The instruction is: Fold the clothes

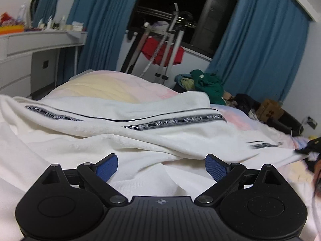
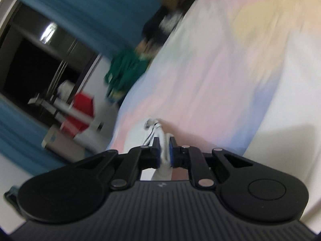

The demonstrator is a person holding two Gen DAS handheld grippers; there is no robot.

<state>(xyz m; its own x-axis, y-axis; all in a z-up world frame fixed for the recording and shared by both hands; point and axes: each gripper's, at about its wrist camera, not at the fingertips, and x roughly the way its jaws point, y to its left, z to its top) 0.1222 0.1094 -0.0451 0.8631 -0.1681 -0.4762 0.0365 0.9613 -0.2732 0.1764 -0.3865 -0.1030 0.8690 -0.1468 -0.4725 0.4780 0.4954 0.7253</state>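
A white garment with a black lettered stripe lies rumpled across the bed in the left wrist view. My left gripper hovers just above its folds, jaws wide apart, blue pads bare. In the tilted, blurred right wrist view my right gripper is shut on a bunched edge of the white garment, with striped trim sticking out past the fingertips. That end of the cloth shows blurred at the right of the left wrist view.
The bed has a pastel pink, yellow and blue cover. A pile of green and dark clothes lies at its far side. Beyond stand a metal rack with a red cloth, blue curtains and a white dresser.
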